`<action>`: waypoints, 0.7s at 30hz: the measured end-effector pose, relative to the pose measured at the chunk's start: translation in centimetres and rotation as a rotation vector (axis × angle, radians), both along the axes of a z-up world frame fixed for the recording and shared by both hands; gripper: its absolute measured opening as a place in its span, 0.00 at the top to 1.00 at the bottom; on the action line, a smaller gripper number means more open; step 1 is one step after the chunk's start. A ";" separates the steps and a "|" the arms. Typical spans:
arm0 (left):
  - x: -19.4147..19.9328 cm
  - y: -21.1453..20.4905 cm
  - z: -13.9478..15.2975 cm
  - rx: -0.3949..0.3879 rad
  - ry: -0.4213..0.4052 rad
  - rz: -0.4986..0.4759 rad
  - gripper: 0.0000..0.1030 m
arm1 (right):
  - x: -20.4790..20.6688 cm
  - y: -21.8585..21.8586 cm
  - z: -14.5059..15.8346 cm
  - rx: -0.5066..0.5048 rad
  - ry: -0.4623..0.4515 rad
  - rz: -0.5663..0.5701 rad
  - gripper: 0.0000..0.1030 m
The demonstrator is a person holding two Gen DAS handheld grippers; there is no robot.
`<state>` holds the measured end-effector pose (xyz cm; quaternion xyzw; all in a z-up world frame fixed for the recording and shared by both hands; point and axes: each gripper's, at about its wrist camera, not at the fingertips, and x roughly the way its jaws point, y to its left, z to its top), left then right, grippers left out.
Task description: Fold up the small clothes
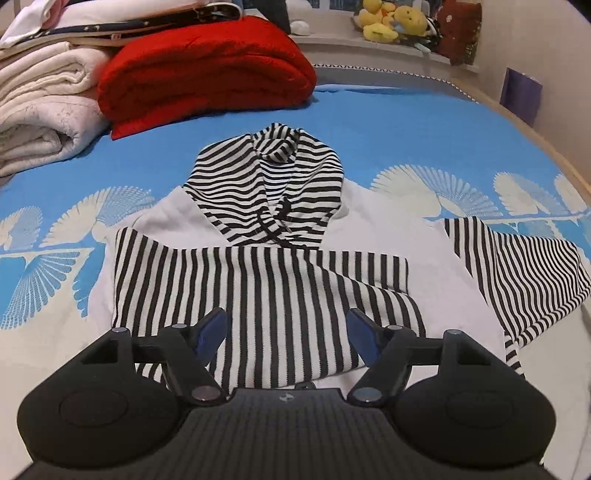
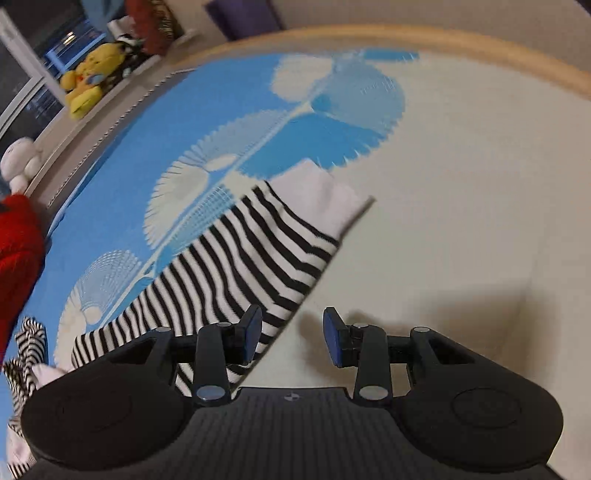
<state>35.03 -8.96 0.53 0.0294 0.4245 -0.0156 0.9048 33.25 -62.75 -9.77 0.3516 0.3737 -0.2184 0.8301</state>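
Note:
A small white hoodie [image 1: 373, 225] lies flat on the blue-and-white bedspread [image 1: 388, 122], its striped hood [image 1: 266, 184] pointing away. One black-and-white striped sleeve [image 1: 258, 288] is folded across the body. My left gripper [image 1: 286, 326] hovers open just over that folded sleeve, with nothing pinched. The other striped sleeve [image 1: 524, 273] stretches out to the right. In the right wrist view this sleeve [image 2: 240, 266] lies spread out, ending in a white cuff [image 2: 325, 195]. My right gripper [image 2: 291, 330] stands open at the sleeve's near edge, one finger [image 2: 253, 328] over the stripes, gripping nothing.
A folded red blanket [image 1: 207, 74] and stacked white bedding [image 1: 40, 107] sit at the far left. Plush toys [image 1: 395, 22] line a ledge behind the bed. A wooden bed rim [image 2: 406, 37] runs beyond the sleeve on the right.

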 end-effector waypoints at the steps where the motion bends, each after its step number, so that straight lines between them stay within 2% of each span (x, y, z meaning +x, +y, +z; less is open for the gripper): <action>1: 0.1 0.2 0.0 0.000 0.005 0.005 0.26 | 0.2 0.0 -0.4 0.006 0.004 -0.005 0.63; 7: 0.2 1.7 0.2 -0.007 0.022 0.037 0.26 | 1.9 -0.4 -2.5 0.031 0.005 -0.049 0.63; 13: 0.2 3.3 0.8 -0.012 0.014 0.051 0.26 | 2.9 0.4 -2.7 -0.018 -0.019 -0.051 0.63; 15: 0.2 4.0 1.0 -0.012 0.012 0.061 0.26 | 3.1 0.4 -2.8 -0.023 -0.025 -0.061 0.74; 16: 0.2 4.4 1.1 -0.012 0.011 0.066 0.25 | 3.2 0.4 -2.9 -0.020 -0.030 -0.066 0.89; 19: 0.1 5.5 1.3 -0.011 0.010 0.083 0.25 | 3.2 0.2 -3.1 -0.004 -0.039 -0.102 0.95; 21: 0.2 6.3 1.3 -0.007 0.015 0.096 0.25 | 3.3 0.5 -2.7 -0.031 -0.043 -0.114 0.97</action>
